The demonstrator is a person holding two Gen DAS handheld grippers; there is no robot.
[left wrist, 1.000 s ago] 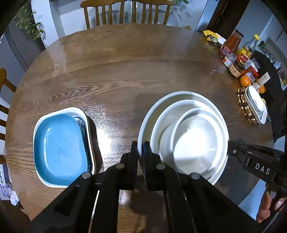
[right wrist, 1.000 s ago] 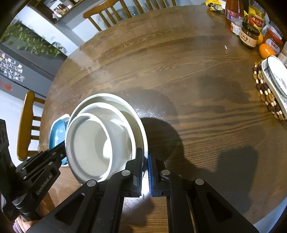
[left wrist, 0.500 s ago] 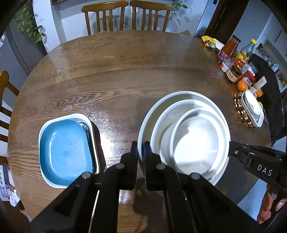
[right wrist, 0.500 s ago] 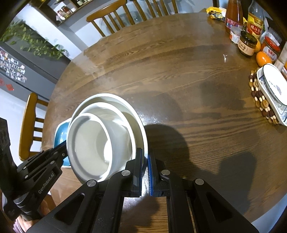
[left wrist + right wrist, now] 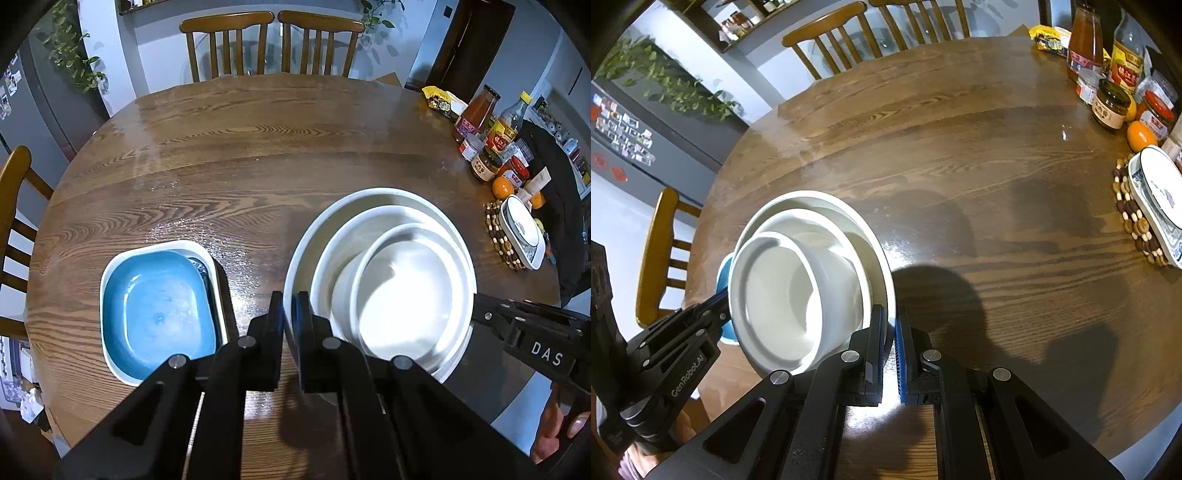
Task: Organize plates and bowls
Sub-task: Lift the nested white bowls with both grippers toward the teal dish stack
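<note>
Three nested white bowls (image 5: 399, 295) hang as one stack a little above the round wooden table (image 5: 258, 147). My left gripper (image 5: 290, 306) is shut on the left rim of the largest bowl (image 5: 317, 229). My right gripper (image 5: 891, 321) is shut on that bowl's opposite rim (image 5: 882, 258). Each view shows the other gripper at the far side of the stack: the right gripper (image 5: 480, 310) and the left gripper (image 5: 722, 306). A blue plate (image 5: 159, 310) lies inside a white rectangular dish (image 5: 110, 266) on the table, left of the stack.
Bottles, jars (image 5: 484, 162) and an orange (image 5: 502, 186) crowd the table's right edge. Beside them a white patterned dish (image 5: 1160, 195) rests on a beaded trivet (image 5: 1137, 225). Wooden chairs (image 5: 273, 44) stand at the far side and at the left (image 5: 661, 254).
Both grippers have risen with the bowl stack held between them. The table and the blue plate now look farther away, and more of the room shows.
</note>
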